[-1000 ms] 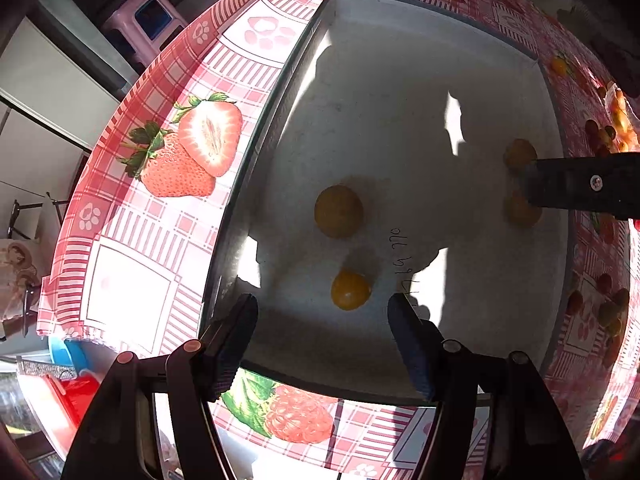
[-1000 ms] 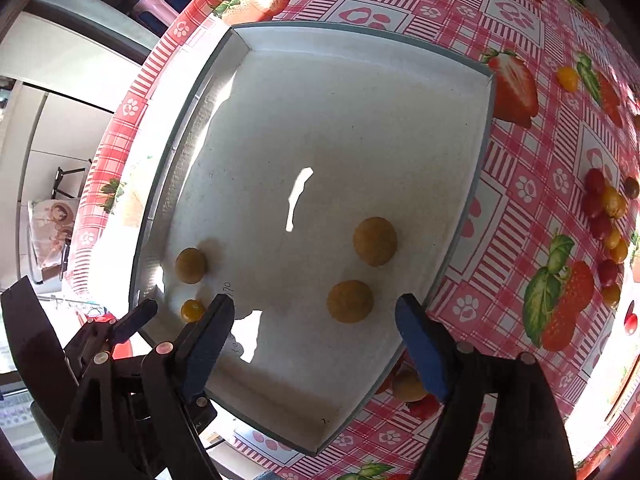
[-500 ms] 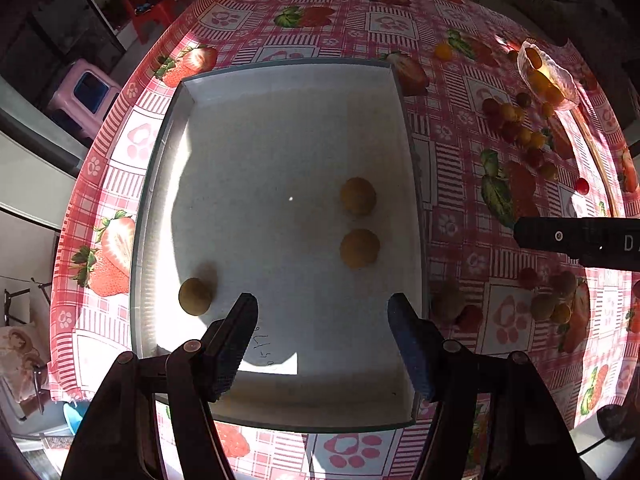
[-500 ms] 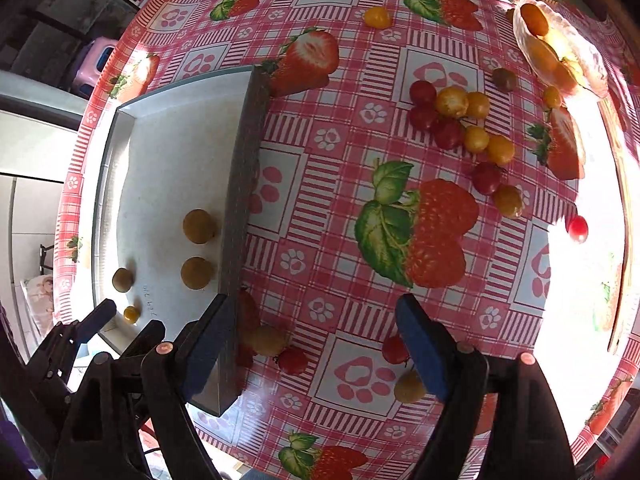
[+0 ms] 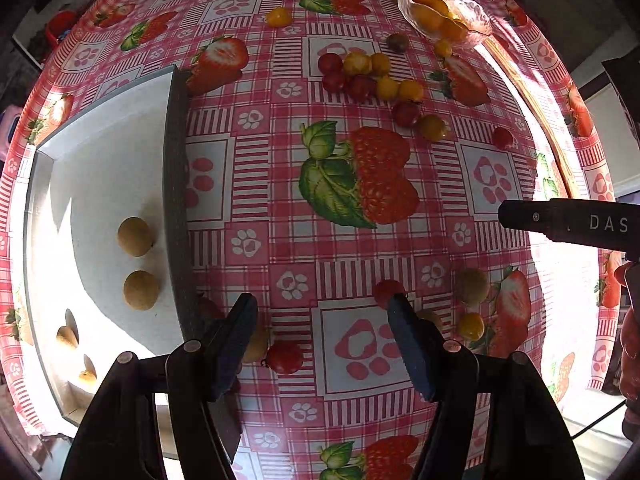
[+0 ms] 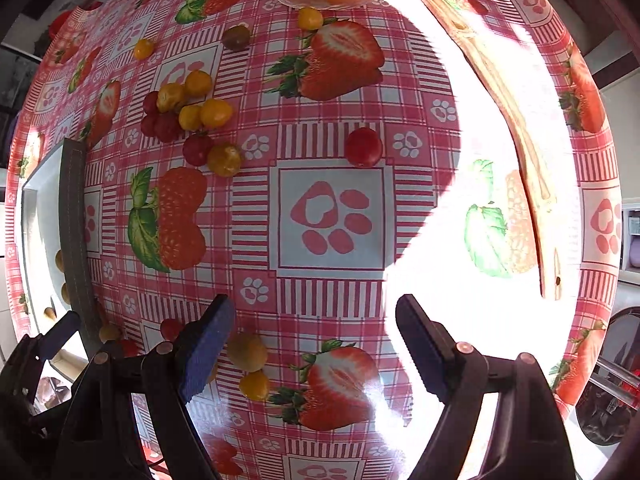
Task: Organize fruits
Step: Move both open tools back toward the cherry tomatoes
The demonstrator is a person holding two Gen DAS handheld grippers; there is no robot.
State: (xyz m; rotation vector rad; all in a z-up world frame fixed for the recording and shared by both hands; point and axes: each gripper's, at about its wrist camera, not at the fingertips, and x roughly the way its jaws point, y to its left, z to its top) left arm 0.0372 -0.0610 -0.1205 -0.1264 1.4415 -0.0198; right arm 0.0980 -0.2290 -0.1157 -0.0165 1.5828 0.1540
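Observation:
My left gripper (image 5: 320, 304) stands open over the strawberry tablecloth just right of the white tray (image 5: 176, 200), with nothing between its fingers. A red tomato (image 5: 285, 357) lies by its left finger and another red tomato (image 5: 386, 290) at its right fingertip. Two brown round fruits (image 5: 135, 236) sit in the tray. A cluster of red and yellow tomatoes (image 5: 372, 80) lies farther off, before a glass bowl (image 5: 440, 12) of yellow fruit. My right gripper (image 6: 314, 308) is open and empty over a paw print square. A lone red tomato (image 6: 363, 147) lies ahead of it.
A pale yellow fruit (image 6: 247, 351) and a small yellow one (image 6: 254, 385) lie by the right gripper's left finger. A wooden strip (image 6: 508, 120) runs along the sunlit right side. The tray's grey wall (image 6: 72, 220) stands at the far left. Bright glare covers the right table part.
Both grippers have swept sideways from above the tray to above the tablecloth. The tray now sits at the left edge of both views. Both stayed open and empty.

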